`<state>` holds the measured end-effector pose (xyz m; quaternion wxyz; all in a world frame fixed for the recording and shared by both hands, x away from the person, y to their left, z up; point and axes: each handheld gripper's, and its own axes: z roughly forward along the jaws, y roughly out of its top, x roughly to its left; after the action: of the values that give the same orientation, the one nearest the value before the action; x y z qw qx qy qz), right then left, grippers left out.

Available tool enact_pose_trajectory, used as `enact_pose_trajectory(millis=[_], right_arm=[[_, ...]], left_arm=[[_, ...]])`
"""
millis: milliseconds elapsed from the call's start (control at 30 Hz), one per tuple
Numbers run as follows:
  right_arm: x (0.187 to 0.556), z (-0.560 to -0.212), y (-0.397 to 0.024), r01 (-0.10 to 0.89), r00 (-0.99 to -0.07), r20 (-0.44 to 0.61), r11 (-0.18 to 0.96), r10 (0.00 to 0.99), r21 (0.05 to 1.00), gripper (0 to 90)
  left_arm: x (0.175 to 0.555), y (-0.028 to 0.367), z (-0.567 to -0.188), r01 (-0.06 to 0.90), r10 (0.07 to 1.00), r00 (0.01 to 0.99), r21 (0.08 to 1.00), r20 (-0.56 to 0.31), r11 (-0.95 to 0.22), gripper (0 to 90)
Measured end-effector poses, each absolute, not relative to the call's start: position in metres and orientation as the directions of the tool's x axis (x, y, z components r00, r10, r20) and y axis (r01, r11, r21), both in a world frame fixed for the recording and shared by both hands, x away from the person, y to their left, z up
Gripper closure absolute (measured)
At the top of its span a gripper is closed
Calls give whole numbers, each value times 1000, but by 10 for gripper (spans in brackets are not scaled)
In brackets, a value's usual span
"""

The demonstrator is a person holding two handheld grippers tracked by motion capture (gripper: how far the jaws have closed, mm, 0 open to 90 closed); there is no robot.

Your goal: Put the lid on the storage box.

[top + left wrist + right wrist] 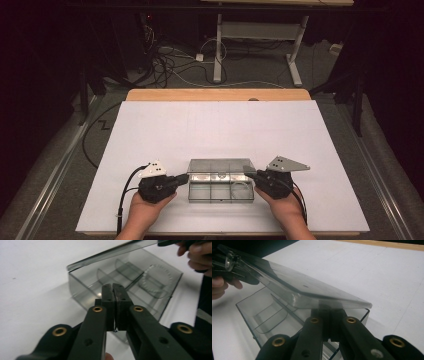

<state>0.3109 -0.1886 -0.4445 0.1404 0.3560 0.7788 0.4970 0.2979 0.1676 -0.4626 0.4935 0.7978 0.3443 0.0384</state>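
Note:
A smoky clear compartment box sits near the table's front edge, its lid raised at a slant. My left gripper is shut, its tips lying across the rim of the box's left end. In the left gripper view the shut jaws point into the box beneath the lid. My right gripper is at the right end, jaws together. In the right gripper view its tips sit under the lid's near corner, over the box. The left gripper is at the far end.
The box's compartments look empty apart from a round ribbed clear shape at its right end. A white sheet covers the table, with a wooden strip along the far edge. Cables and a desk frame lie on the floor beyond.

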Motion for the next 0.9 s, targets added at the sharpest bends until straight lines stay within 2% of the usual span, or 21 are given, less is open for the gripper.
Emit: enact_pose_trajectory(millis=[900], right_arm=[[290, -452, -204, 422, -706, 96, 307, 702, 853, 900]], left_arm=[[294, 151, -464, 491, 568, 781, 818, -260, -300, 878]])
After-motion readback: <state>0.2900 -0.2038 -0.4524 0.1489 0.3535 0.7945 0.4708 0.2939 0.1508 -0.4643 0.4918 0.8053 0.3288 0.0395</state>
